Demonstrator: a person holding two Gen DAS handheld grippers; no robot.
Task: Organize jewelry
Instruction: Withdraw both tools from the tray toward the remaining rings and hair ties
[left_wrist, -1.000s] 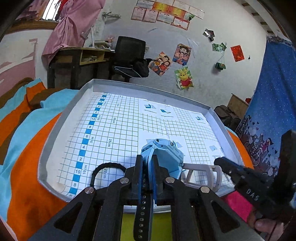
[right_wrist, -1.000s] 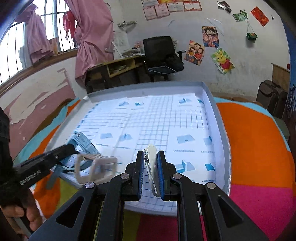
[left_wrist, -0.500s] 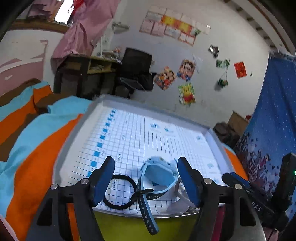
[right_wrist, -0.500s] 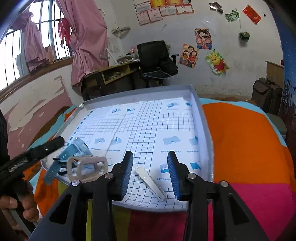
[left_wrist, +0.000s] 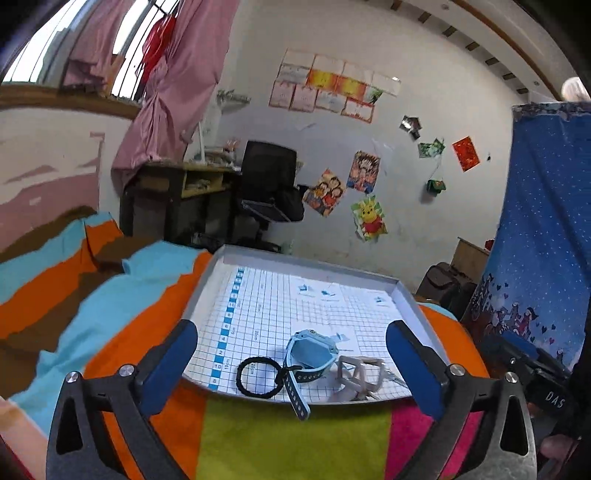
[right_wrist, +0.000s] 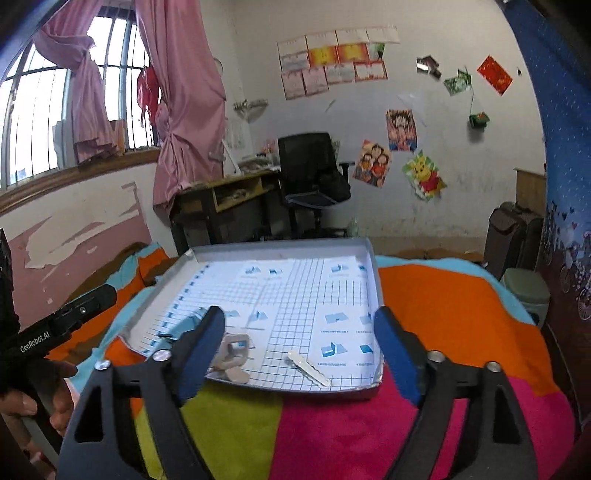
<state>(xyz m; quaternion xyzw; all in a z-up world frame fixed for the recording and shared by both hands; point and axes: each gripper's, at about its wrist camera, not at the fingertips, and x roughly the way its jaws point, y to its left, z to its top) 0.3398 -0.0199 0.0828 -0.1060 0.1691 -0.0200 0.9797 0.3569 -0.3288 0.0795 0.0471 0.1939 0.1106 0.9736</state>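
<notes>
Blue rubbery pads line both black grippers, and each pair stands spread with nothing between: the left gripper (left_wrist: 291, 354) and the right gripper (right_wrist: 299, 343) have just been opening. A shallow grey tray (left_wrist: 310, 264), lined with gridded white paper, rests on a fuzzy blanket (right_wrist: 443, 306) of orange, teal, lime and magenta blocks. Along its near edge lie a braided black hair tie (left_wrist: 258, 376), a pale blue plastic watch (left_wrist: 308, 356) with one strap hanging over the rim, a boxy beige hair claw (left_wrist: 360, 373), and, apart to the right, a slim white scalloped hair clip (right_wrist: 308, 373).
</notes>
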